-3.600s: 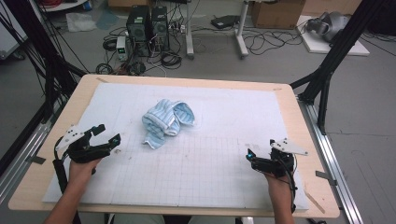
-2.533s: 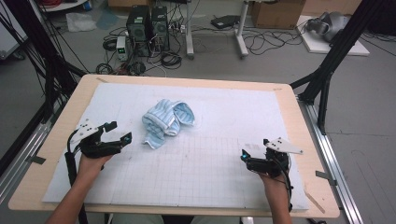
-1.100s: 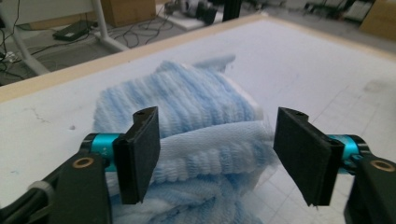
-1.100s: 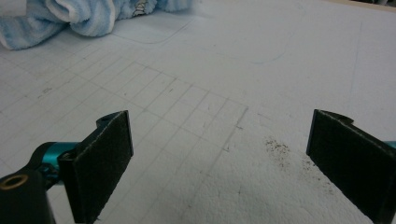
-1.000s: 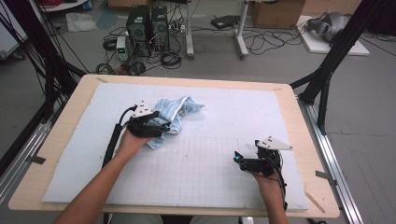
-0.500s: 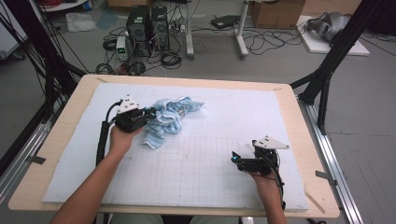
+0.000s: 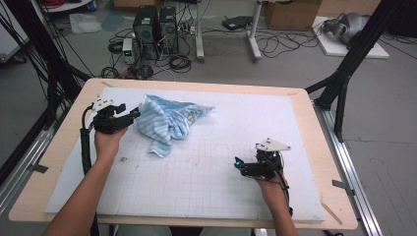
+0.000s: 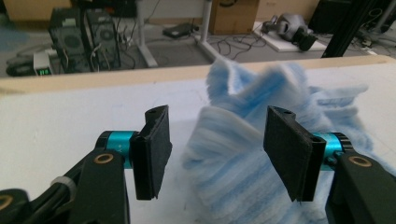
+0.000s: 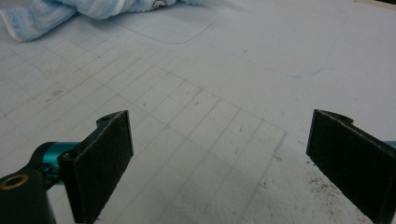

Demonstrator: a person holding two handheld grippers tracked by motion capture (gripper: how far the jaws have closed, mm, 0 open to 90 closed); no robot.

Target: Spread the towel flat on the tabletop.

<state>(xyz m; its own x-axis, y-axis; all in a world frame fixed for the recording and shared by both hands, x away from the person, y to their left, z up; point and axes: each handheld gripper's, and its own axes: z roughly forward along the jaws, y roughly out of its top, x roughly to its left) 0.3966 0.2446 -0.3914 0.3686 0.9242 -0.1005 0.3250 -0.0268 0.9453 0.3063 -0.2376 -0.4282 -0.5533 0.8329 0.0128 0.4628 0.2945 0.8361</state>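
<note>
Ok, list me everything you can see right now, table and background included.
towel: one, light blue with white stripes, crumpled at the far left of the mat
mat: one, white with a faint grid, covering most of the table
table: one, pale wood, its edge showing around the mat
computer towers: two, black, on the floor beyond the table
cables: many, black, strewn over the floor
cardboard box: one, brown, far floor
left gripper: one, black jaws open, the towel between them, pads not pressing
right gripper: one, black jaws open over bare mat
forearms: two, entering from the bottom edge
</note>
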